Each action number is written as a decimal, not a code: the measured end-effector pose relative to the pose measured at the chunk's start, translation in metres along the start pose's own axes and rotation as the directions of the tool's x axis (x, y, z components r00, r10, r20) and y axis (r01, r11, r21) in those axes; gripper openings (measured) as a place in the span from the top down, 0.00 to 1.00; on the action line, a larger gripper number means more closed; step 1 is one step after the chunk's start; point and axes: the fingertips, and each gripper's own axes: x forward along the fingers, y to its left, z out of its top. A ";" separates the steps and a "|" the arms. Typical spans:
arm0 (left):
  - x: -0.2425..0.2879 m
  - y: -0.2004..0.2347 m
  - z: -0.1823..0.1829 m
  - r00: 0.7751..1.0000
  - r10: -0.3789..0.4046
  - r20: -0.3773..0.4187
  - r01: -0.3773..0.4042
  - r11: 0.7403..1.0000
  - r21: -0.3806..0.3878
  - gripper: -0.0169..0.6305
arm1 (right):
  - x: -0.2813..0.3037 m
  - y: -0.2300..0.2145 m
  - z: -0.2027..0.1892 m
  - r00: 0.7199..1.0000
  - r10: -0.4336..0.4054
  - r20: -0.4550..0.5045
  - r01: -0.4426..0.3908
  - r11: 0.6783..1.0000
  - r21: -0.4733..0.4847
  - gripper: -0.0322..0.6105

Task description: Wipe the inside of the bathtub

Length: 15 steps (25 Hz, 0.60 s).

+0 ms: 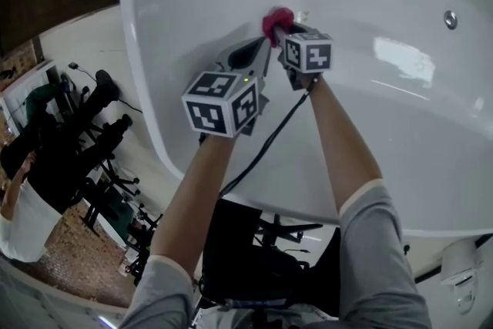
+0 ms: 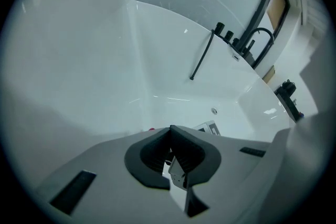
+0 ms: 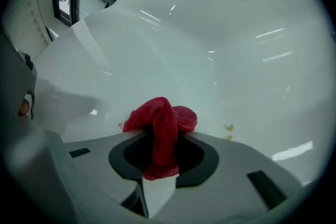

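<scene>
The white bathtub fills the head view, and both grippers reach down onto its inner wall. My right gripper is shut on a red cloth whose bunched end presses on the tub wall. In the right gripper view the red cloth is pinched between the dark pads of my right gripper. A small yellowish stain sits just right of the cloth. My left gripper hovers beside it on the left. In the left gripper view my left gripper is shut with nothing in it.
A round chrome fitting sits on the tub wall at the right. Black tap fittings and a black rod stand on the far rim. Beyond the tub's left edge, on the floor, are a person and black stands.
</scene>
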 end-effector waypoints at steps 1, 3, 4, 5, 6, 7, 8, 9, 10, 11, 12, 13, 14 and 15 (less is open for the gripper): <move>0.001 0.002 -0.001 1.000 0.001 -0.004 -0.001 1.000 0.001 0.96 | 0.002 0.000 -0.010 0.999 0.004 -0.031 -0.004 1.000 0.001 0.79; 0.005 0.003 -0.004 1.000 -0.001 -0.009 0.001 1.000 0.003 0.96 | 0.005 -0.004 -0.026 0.996 0.000 -0.085 0.001 1.000 0.010 0.79; 0.007 0.000 -0.004 1.000 -0.003 -0.012 0.003 1.000 0.006 0.96 | 0.004 -0.007 -0.030 0.995 -0.006 -0.100 0.007 1.000 0.013 0.79; 0.008 -0.003 -0.004 1.000 -0.006 -0.014 0.006 1.000 0.010 0.96 | 0.003 -0.011 -0.030 0.994 -0.016 -0.108 0.017 1.000 0.010 0.79; 0.010 -0.006 -0.003 1.000 -0.008 -0.015 0.009 1.000 0.014 0.96 | 0.002 -0.015 -0.027 0.993 -0.031 -0.111 0.031 1.000 0.001 0.79; 0.012 -0.008 -0.002 1.000 -0.011 -0.015 0.011 1.000 0.017 0.96 | 0.003 -0.020 -0.021 0.993 -0.051 -0.107 0.050 0.999 -0.012 0.80; 0.013 -0.008 -0.001 1.000 -0.012 -0.014 0.013 1.000 0.020 0.96 | 0.006 -0.024 -0.013 0.993 -0.073 -0.096 0.071 0.997 -0.024 0.80; 0.014 -0.008 0.000 1.000 -0.014 -0.013 0.014 1.000 0.020 0.96 | 0.010 -0.029 -0.005 0.992 -0.094 -0.079 0.092 0.995 -0.030 0.80; 0.015 -0.007 0.001 1.000 -0.015 -0.011 0.015 1.000 0.020 0.96 | 0.013 -0.035 0.004 0.992 -0.116 -0.058 0.114 0.993 -0.034 0.80; 0.016 -0.007 0.001 1.000 -0.016 -0.008 0.016 1.000 0.018 0.96 | 0.017 -0.041 0.013 0.990 -0.139 -0.036 0.137 0.990 -0.037 0.80; 0.017 -0.006 0.002 1.000 -0.017 -0.005 0.017 1.000 0.016 0.96 | 0.019 -0.047 0.020 0.987 -0.161 -0.012 0.160 0.986 -0.042 0.80; 0.018 -0.006 0.003 1.000 -0.018 -0.001 0.018 1.000 0.014 0.96 | 0.021 -0.051 0.028 0.984 -0.180 0.010 0.180 0.982 -0.049 0.80; 0.019 -0.005 0.004 1.000 -0.018 0.002 0.018 1.000 0.013 0.96 | 0.022 -0.055 0.033 0.981 -0.191 0.028 0.193 0.980 -0.055 0.80; 0.020 -0.005 0.005 1.000 -0.018 0.005 0.018 1.000 0.013 0.96 | 0.022 -0.057 0.036 0.980 -0.194 0.040 0.196 0.979 -0.053 0.80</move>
